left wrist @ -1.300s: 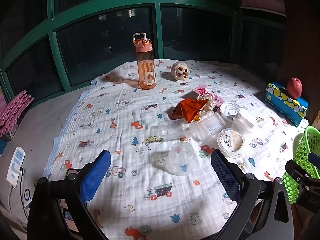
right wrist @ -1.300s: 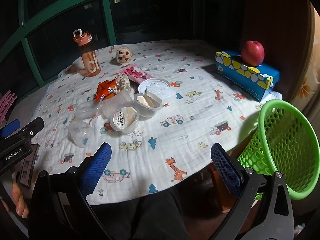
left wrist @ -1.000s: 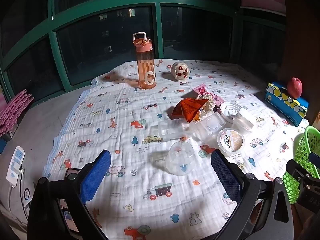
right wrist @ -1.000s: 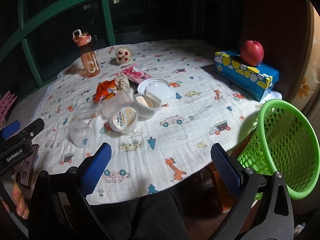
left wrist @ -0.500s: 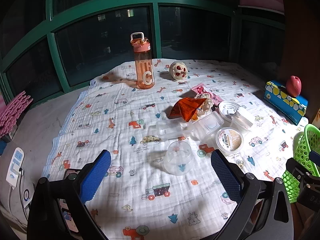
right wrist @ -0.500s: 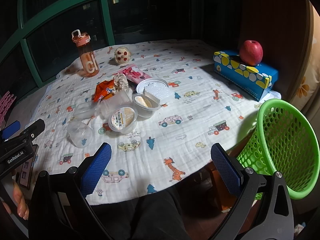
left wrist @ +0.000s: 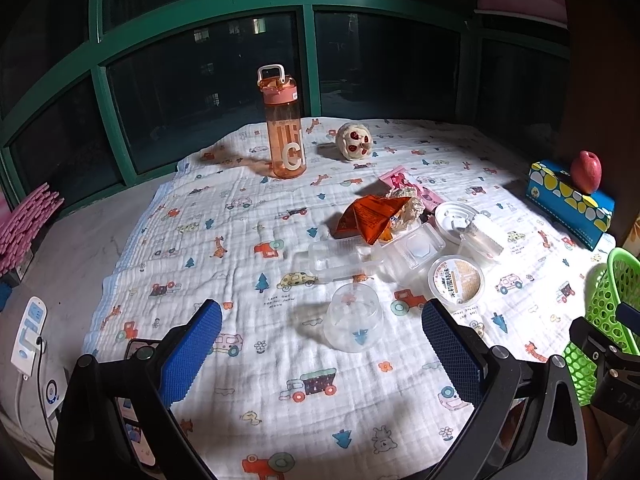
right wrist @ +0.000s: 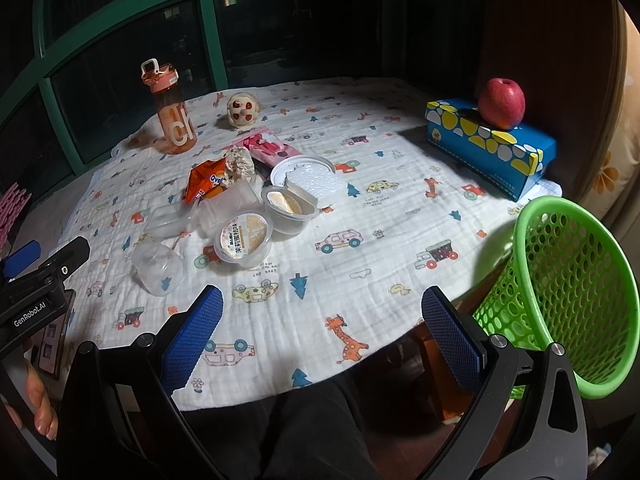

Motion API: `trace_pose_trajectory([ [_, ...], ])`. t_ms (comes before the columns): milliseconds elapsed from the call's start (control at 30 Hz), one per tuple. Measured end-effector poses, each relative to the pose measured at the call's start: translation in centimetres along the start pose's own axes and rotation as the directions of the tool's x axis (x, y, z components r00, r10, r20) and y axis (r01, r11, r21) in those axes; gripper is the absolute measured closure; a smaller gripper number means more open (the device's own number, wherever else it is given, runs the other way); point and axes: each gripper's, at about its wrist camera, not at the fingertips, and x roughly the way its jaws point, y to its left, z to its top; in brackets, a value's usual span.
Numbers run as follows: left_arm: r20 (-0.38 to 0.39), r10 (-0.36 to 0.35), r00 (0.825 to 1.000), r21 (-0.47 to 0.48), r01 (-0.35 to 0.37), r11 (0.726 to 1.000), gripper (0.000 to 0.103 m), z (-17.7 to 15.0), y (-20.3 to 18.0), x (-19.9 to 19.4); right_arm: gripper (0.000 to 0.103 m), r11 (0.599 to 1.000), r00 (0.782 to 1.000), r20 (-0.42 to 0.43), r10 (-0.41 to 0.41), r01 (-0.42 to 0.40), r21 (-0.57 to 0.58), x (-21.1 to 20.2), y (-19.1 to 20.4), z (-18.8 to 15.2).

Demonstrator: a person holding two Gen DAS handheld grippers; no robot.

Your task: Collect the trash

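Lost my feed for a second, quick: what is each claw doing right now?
Left claw: open, holding nothing, above the printed white cloth.
Right claw: open, holding nothing.

Brightly lit from above on the white printed cloth (left wrist: 248,240); dark windows far, vignetted fisheye corners, sharp focus.

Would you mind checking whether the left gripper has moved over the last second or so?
Yes, slightly. In the left wrist view the pink bottle and clear cup sit a little left of and above their earlier spots, so the open left gripper shifted slightly.
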Motion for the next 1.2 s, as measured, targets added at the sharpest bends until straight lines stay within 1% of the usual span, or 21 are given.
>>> trace_pose_trajectory([
  [167, -0.001, -0.001, 1.0, 0.003, 0.001, 1.0, 0.006, 0.14, -0.24, 0.12, 0.005, 1.0, 1.0, -0.002, 0.001, -0.001, 0.0, -0.02, 0.43, -0.04],
  [1133, 0.002, 0.002, 1.0, 0.008, -0.002, 1.0, 0.006, 0.22, -0.49, 0.63, 0.005, 1.0, 1.0, -0.009, -0.002, 0.002, 0.0, 0.34, -0.15, 0.0],
  [1200, 0.003, 0.002, 1.0, 0.007, -0.002, 1.0, 0.006, 0.2, -0.47, 0.56, 0.005, 1.0, 1.0, -0.013, -0.004, 0.004, 0.002, 0.82, -0.35, -0.11],
])
